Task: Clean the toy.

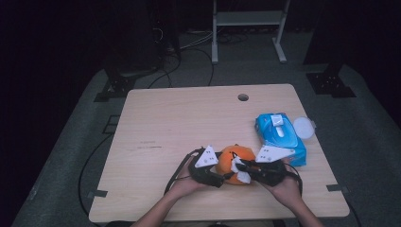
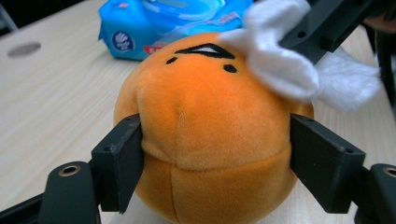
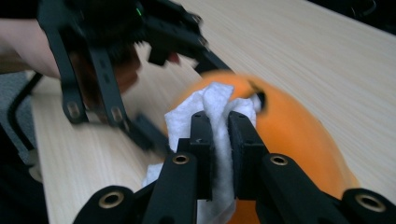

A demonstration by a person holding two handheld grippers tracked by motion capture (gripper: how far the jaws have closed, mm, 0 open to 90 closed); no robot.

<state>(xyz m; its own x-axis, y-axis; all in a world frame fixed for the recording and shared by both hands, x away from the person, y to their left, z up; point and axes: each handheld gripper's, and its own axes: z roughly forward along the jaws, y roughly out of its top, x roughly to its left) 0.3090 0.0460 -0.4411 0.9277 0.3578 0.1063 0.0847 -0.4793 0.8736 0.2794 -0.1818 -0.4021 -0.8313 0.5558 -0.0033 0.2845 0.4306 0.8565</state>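
Presently, I find the orange plush ball (image 1: 236, 161) sitting at the near middle of the table (image 1: 165, 123), between the two grippers. My left gripper (image 2: 215, 158) has its jaws spread wide around the ball, one pad (image 2: 122, 161) pressed against each flank at about mid-height; the fabric bulges a little above the left pad, so I judge contact is made and the grip is real but light. My right gripper (image 3: 219, 140) has its jaws drawn narrow on a white wipe (image 3: 212, 105), the sheet pinched between them and its free end lying on the top of the ball near the stitched face. In the left gripper view the wipe covers the ball's upper right side. A blue wipe packet (image 1: 280, 137) lies to the right of the ball and a little farther off, with a round white lid (image 1: 303, 127) at its far right corner. As to handling, I judge the ball to be light, soft and easily squashed; it will give under the pads rather than slip, so the widest part of its body, where the left jaws now sit, is the right place to hold. The wipe is limp and thin; it needs a firm pinch well in from its edge. Nothing here looks fragile.
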